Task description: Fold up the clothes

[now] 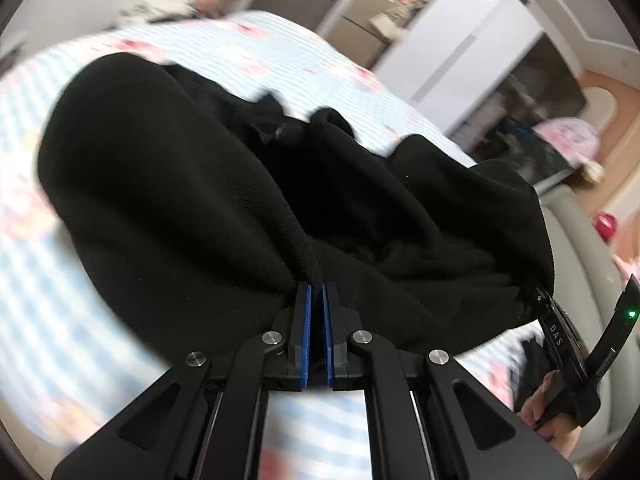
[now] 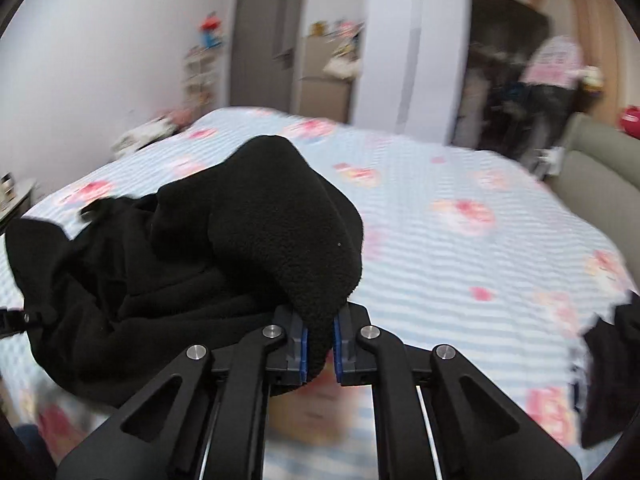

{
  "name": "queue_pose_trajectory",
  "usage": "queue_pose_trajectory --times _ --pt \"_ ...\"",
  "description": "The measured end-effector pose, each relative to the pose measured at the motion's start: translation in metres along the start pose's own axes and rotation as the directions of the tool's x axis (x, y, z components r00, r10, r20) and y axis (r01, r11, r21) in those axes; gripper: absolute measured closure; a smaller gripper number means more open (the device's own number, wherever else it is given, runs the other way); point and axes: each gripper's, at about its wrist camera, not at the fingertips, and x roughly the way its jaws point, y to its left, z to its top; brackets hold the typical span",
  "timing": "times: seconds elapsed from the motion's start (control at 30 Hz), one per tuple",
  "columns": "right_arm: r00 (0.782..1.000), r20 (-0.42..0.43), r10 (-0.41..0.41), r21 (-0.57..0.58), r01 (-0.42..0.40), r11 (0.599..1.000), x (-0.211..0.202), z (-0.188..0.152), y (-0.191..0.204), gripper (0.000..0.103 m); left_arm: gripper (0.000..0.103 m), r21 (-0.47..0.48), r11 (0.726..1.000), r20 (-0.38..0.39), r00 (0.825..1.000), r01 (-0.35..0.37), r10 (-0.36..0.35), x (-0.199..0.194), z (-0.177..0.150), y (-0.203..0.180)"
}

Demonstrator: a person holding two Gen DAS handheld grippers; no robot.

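Left wrist view: the left gripper (image 1: 316, 292) has its blue-padded fingers (image 1: 307, 320) pinched together on a fold of the black fleece garment (image 1: 180, 184), which bulges up ahead of them and hangs above the bed (image 1: 280, 52), a wide mattress under a pale blue striped cover with pink flower patches. At the right edge of this view the right gripper (image 1: 560, 332) shows from the side, held in a person's hand (image 1: 536, 412), with the garment's other end reaching to it. Beyond the bed's far edge stand a white wardrobe (image 1: 460, 48) and a grey door, both blurred. Right wrist view: the right gripper (image 2: 319, 336) has its fingers (image 2: 303, 344) clamped on a thick rolled lobe of the same black fleece, which spills to the left and lies over the near left part of the bed (image 2: 460, 248). A second dark cloth (image 2: 612, 364) lies at the bed's right edge, beside a grey headboard (image 2: 592, 184).
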Motion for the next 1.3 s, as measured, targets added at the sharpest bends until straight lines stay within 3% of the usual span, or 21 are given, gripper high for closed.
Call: queue_pose_trajectory --times 0.1,0.2,0.23,0.3,0.33,0.4,0.5,0.57,0.6,0.63,0.7,0.8,0.87,0.9,0.97,1.0,1.03,1.07,1.1,1.2,1.3 --pt "0.998 -0.004 -0.068 0.093 0.068 0.993 -0.036 -0.028 -0.062 0.096 0.097 0.005 0.998 -0.050 0.997 0.066 -0.066 0.019 -0.035 -0.040" --pt "0.986 -0.025 -0.165 0.118 0.167 0.979 -0.081 -0.064 -0.112 0.096 0.097 0.047 0.989 -0.140 0.981 0.143 -0.135 0.037 -0.070 -0.079" --pt "0.969 -0.017 -0.248 0.125 0.249 0.961 -0.099 -0.074 -0.130 0.103 0.097 0.065 0.986 -0.166 0.976 0.152 -0.140 0.044 -0.078 -0.090" --pt "0.919 0.006 -0.393 0.164 0.387 0.907 -0.138 -0.090 -0.173 0.103 0.097 0.088 0.977 -0.217 0.961 0.196 -0.173 0.043 -0.103 -0.106" --pt "0.905 -0.026 -0.424 0.206 0.420 0.884 -0.151 -0.095 -0.203 0.103 0.097 0.078 0.972 -0.246 0.949 0.220 -0.195 0.043 -0.113 -0.110" --pt "0.939 -0.066 -0.337 0.298 0.341 0.892 -0.164 -0.106 -0.240 0.101 0.097 0.039 0.968 -0.296 0.929 0.246 -0.224 0.051 -0.128 -0.115" --pt "0.973 -0.114 -0.200 0.267 0.224 0.937 -0.156 -0.112 -0.233 0.096 0.097 0.097 0.973 -0.278 0.945 0.207 -0.173 0.040 -0.138 -0.129" --pt "0.988 -0.132 -0.076 0.253 0.108 0.962 -0.147 -0.119 -0.220 0.071 0.095 0.117 0.971 -0.243 0.954 0.208 -0.175 0.031 -0.130 -0.135" --pt "0.988 -0.151 -0.028 0.246 0.065 0.967 -0.130 -0.115 -0.212 0.069 0.084 0.132 0.970 -0.218 0.961 0.202 -0.171 0.028 -0.123 -0.137" --pt "0.985 -0.173 0.024 0.238 0.018 0.971 -0.123 -0.117 -0.195 0.069 0.054 0.156 0.970 -0.192 0.968 0.189 -0.158 0.025 -0.114 -0.143" --pt "0.975 -0.199 0.102 0.237 -0.053 0.970 -0.105 -0.117 -0.167 0.069 0.018 0.221 0.958 -0.139 0.978 0.182 -0.154 0.031 -0.089 -0.158" --pt "0.963 -0.219 0.157 0.273 -0.094 0.957 -0.089 -0.127 -0.157 0.060 0.017 0.344 0.935 -0.132 0.990 0.085 -0.042 0.058 -0.062 -0.175" --pt "0.956 -0.239 0.171 0.302 -0.094 0.949 -0.077 -0.128 -0.158 0.057 0.017 0.397 0.915 -0.095 0.989 -0.068 0.115 0.080 -0.053 -0.180" --pt "0.952 -0.254 0.171 0.309 -0.088 0.947 -0.066 -0.125 -0.164 0.057 0.017 0.395 0.909 -0.079 0.982 -0.130 0.174 0.087 -0.052 -0.176" --pt "0.947 -0.277 0.162 0.290 -0.079 0.954 -0.064 -0.121 -0.163 0.056 0.017 0.347 0.920 -0.081 0.972 -0.181 0.221 0.094 -0.057 -0.161" --pt "0.949 -0.270 0.160 0.275 -0.084 0.958 -0.063 -0.116 -0.161 0.052 0.017 0.330 0.927 -0.116 0.966 -0.181 0.230 0.098 -0.062 -0.151" --pt "0.952 -0.263 0.156 0.260 -0.086 0.962 -0.060 -0.113 -0.157 0.039 0.018 0.334 0.924 -0.176 0.950 -0.187 0.257 0.106 -0.071 -0.140" --pt "0.952 -0.265 0.151 0.249 -0.084 0.965 -0.052 -0.108 -0.155 0.031 0.019 0.351 0.916 -0.247 0.924 -0.196 0.292 0.116 -0.084 -0.129" --pt "0.948 -0.274 0.159 0.246 -0.091 0.965 -0.041 -0.105 -0.149 0.031 0.020 0.357 0.913 -0.290 0.905 -0.199 0.311 0.122 -0.097 -0.121" --pt "0.933 -0.307 0.189 0.234 -0.118 0.965 -0.013 -0.096 -0.130 0.033 0.025 0.395 0.899 -0.268 0.912 -0.189 0.310 0.103 -0.125 -0.120" --pt "0.911 -0.353 0.215 0.245 -0.132 0.960 0.004 -0.102 -0.109 0.032 0.043 0.358 0.929 -0.327 0.920 -0.092 0.216 0.079 -0.139 -0.120"
